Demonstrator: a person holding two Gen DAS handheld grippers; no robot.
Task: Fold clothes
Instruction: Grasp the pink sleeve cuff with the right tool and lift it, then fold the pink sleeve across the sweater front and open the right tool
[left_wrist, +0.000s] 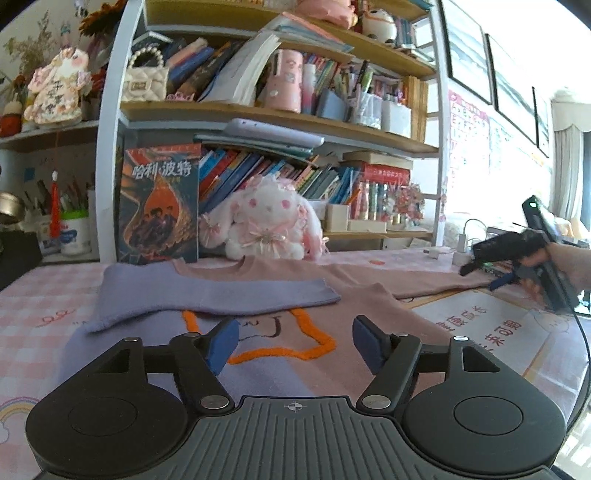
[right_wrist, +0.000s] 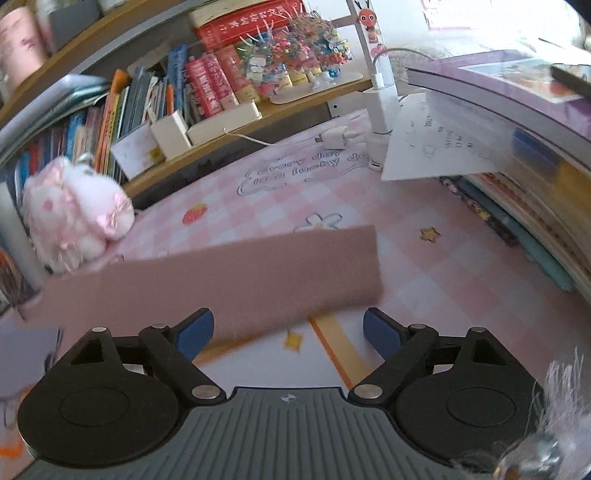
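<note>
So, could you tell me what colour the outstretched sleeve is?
Dusty pink; the sleeve shows best in the right wrist view.

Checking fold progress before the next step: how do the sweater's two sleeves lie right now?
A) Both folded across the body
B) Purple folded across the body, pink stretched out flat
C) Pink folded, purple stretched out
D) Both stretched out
B: the purple sleeve lies across the sweater, while the pink sleeve extends flat over the table.

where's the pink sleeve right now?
Right wrist view: the pink sleeve lies flat on the checked desk mat, cuff end just beyond the open right gripper. Left wrist view: it stretches rightward from the sweater body, in front of the plush bunny.
</note>
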